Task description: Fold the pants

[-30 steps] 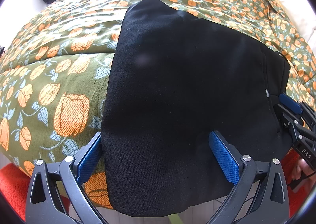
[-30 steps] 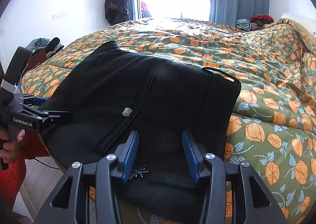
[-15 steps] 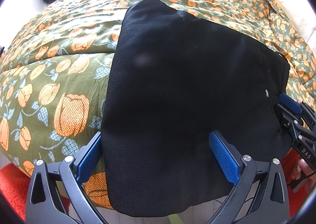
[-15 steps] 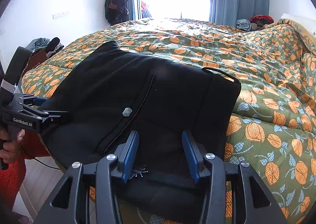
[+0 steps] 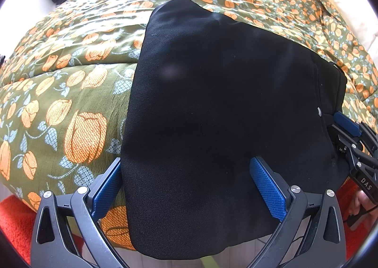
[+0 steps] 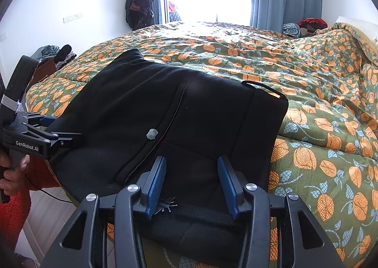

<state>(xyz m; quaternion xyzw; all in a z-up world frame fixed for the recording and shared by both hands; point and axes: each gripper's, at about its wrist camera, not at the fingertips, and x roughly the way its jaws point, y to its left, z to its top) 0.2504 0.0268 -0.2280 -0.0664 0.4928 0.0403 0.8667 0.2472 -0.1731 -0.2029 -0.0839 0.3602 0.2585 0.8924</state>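
While the black pants (image 5: 224,107) lay on the bed's floral quilt (image 6: 319,107), both grippers, left (image 5: 189,187) and right (image 6: 191,182), had fingers spread open, gripping nothing.

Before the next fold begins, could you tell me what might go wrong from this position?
1. The black pants hang over the near edge of the bed; a one-sided pull could drag them to the floor.
2. The left gripper stands wide, the right gripper narrower, both open; uneven bites may skew the fold.
3. The waistband loop sticks up and could snag.
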